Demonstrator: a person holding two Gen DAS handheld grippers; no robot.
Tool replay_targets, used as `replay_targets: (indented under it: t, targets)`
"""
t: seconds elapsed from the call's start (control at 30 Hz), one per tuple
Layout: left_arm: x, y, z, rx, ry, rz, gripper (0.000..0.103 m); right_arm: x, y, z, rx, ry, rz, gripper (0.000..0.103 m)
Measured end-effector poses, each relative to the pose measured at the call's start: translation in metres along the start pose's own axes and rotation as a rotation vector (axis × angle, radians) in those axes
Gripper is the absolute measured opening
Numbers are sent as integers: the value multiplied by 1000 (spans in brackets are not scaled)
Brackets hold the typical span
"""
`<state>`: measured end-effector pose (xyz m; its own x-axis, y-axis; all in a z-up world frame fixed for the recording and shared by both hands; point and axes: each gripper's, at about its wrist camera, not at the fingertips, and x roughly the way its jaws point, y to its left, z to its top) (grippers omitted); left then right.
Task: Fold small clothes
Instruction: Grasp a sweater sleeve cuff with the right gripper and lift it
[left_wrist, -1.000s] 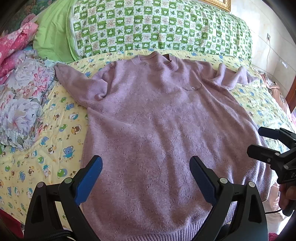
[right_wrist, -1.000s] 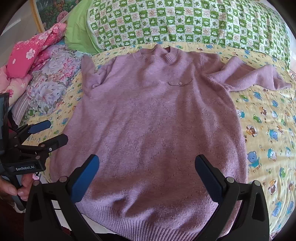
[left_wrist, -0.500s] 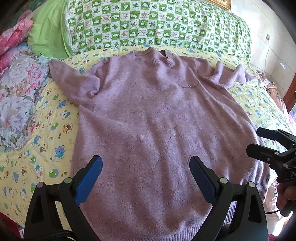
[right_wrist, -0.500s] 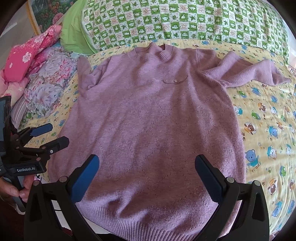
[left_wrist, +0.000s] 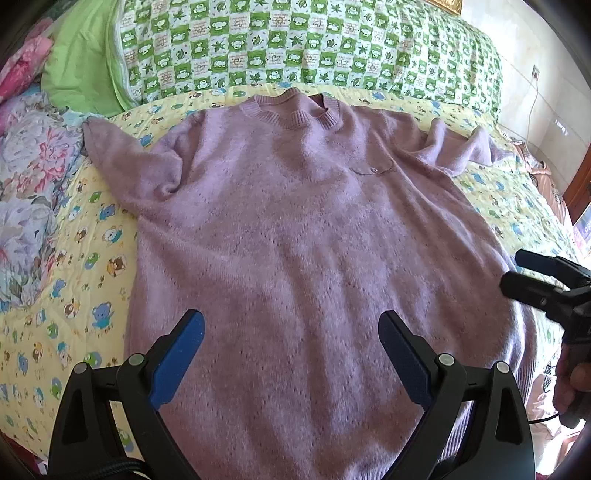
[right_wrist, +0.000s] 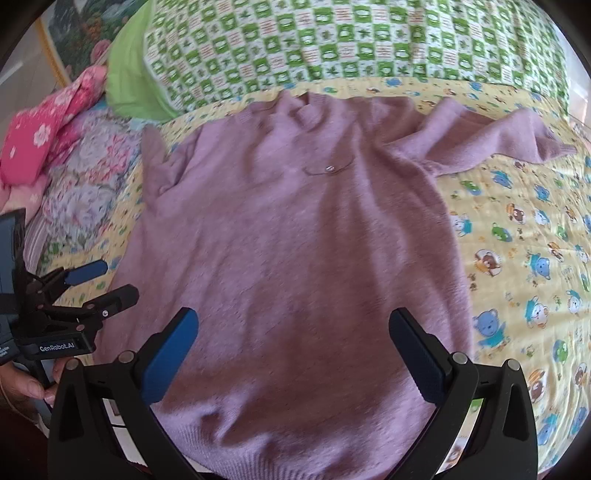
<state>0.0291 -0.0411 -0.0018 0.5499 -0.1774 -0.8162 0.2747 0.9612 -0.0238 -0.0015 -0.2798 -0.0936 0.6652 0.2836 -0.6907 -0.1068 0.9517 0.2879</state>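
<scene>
The lilac sweater (left_wrist: 295, 240) lies flat, face up, on the cartoon-print sheet (left_wrist: 66, 288), collar toward the green checked pillow (left_wrist: 295, 40). Soft, limp knit, likely light; best pinched at hem corners or a sleeve cuff. Left gripper (left_wrist: 291, 354) and right gripper (right_wrist: 293, 347) hover above its hem, fingers spread, grasping nothing.

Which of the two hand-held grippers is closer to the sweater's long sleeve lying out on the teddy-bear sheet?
Right. The right hand-held gripper hovers over the hem on the long sleeve side; the left hand-held gripper sits across the sweater, farther away.
</scene>
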Motion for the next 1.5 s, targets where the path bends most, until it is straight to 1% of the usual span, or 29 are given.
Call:
replay_targets:
  t: [0.13,0.23,0.33,0.4,0.43,0.5,0.53,0.6,0.63,0.7,0.83,0.9,0.93,1.0,1.03,1.07,1.17,1.2,1.23,1.27,1.33,1.37,1.4,1.43,1.5]
  targets:
    - [12,4,22,-2,3,15,96,-4,-32,16,51,-24,-35,103]
    - [23,9,47,-6,-1,23,96,-8,-71,36,126,-49,-61,102]
    - [38,16,77,-24,7,26,96,-14,-125,62,238,-98,-102,103]
    - [48,20,95,-40,9,27,96,-18,-171,82,343,-137,-139,102]
    - [53,23,104,-45,4,33,96,-21,-198,92,406,-164,-154,100]
    - [65,26,121,-55,0,44,96,-23,-238,106,507,-199,-184,94]
    - [70,27,129,-62,1,44,96,-24,-259,113,562,-213,-209,89]
    - [83,29,144,-76,7,41,96,-24,-301,128,640,-241,-251,84]
    - [89,30,150,-82,11,39,96,-23,-307,130,650,-243,-273,81]
    - [102,31,161,-89,20,43,96,-15,-331,144,680,-245,-307,79]
    - [131,33,182,-100,40,52,96,8,-373,169,744,-253,-328,73]
    - [144,35,191,-110,52,56,96,18,-389,177,753,-254,-337,70]
    - [150,35,194,-114,57,59,96,22,-395,179,759,-253,-341,66]
    - [162,35,198,-118,70,64,96,32,-406,182,776,-233,-344,41]
    - [169,36,200,-118,76,69,96,33,-410,183,780,-223,-346,13]
    - [175,36,201,-117,83,74,96,30,-409,185,776,-229,-357,13]
    - [190,40,201,-119,108,75,96,-1,-386,194,702,-316,-408,12]
    - [194,42,200,-123,118,76,95,-19,-369,200,670,-362,-395,12]
    - [196,45,198,-132,125,76,95,-28,-358,204,652,-390,-365,12]
    - [196,48,196,-142,127,70,95,-42,-332,212,614,-427,-283,9]
    - [192,55,190,-168,122,57,95,-55,-286,227,528,-452,-166,8]
    - [187,59,186,-183,119,49,95,-58,-246,237,447,-453,-79,7]
    - [182,62,181,-200,118,37,95,-55,-217,243,396,-443,-13,7]
    - [177,66,177,-215,120,26,95,-47,-179,249,334,-427,87,8]
    - [164,74,167,-240,117,8,95,-23,-116,253,250,-368,240,7]
